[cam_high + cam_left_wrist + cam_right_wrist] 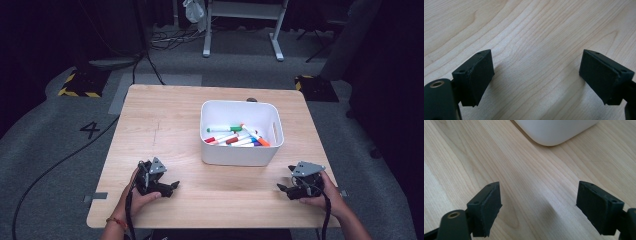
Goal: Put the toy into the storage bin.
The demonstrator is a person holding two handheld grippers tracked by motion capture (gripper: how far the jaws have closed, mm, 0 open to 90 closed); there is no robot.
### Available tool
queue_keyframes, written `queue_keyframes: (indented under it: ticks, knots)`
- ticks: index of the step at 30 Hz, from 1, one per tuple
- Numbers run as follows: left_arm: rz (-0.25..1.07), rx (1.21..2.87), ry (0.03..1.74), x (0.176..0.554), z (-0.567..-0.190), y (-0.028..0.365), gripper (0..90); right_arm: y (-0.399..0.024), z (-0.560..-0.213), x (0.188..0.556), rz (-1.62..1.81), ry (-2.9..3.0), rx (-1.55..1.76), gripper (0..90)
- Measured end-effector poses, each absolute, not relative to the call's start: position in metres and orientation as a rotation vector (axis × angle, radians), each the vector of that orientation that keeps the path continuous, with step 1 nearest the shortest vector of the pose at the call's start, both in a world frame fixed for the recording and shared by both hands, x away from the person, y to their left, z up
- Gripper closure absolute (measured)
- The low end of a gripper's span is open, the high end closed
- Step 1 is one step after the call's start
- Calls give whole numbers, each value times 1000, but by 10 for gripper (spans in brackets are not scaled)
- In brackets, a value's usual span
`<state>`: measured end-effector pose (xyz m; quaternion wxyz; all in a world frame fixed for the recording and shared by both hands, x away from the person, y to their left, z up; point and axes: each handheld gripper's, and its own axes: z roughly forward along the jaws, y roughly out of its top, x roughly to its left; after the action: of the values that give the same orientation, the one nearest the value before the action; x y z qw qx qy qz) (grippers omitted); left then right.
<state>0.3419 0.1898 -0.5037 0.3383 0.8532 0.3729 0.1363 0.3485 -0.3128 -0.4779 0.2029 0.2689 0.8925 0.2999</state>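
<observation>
We are resting both grippers on the table point(165, 120), each near the front edge and on either side of the bin point(240, 152). The left gripper point(172, 186) is sitting front-left of the bin with its jaws spread wide and nothing between them; the left gripper view shows bare wood grain between the black pads. The right gripper point(281, 187) is sitting front-right of the bin, jaws likewise wide and empty, with a rounded bin corner point(554, 132) showing just ahead of it in the right gripper view.

The markers point(237, 136) are lying inside the bin in a loose pile, crossing one another, mostly along the near wall.

Judgement on the step in hand: we are about to reach in for a marker. The top one, with the orange cap, looks easiest. We are advising a descent from above, jaws set across the barrel rather than along it, closing at mid-length so it does not pivot.

Materials: the bin is smooth white plastic with rounded corners and a slot handle in its side. The markers are slim white cylinders with coloured caps, likely slippery. The table is pale wood, matte. The pads are flat, black and blocky.
</observation>
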Motion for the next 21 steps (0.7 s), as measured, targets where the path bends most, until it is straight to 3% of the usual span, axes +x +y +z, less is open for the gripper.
queue_keyframes:
  ticks: [21]
  knots:
    - [353, 2224, 972, 342, -504, 190, 126, -343, -497, 337, 960, 2428, 942, 174]
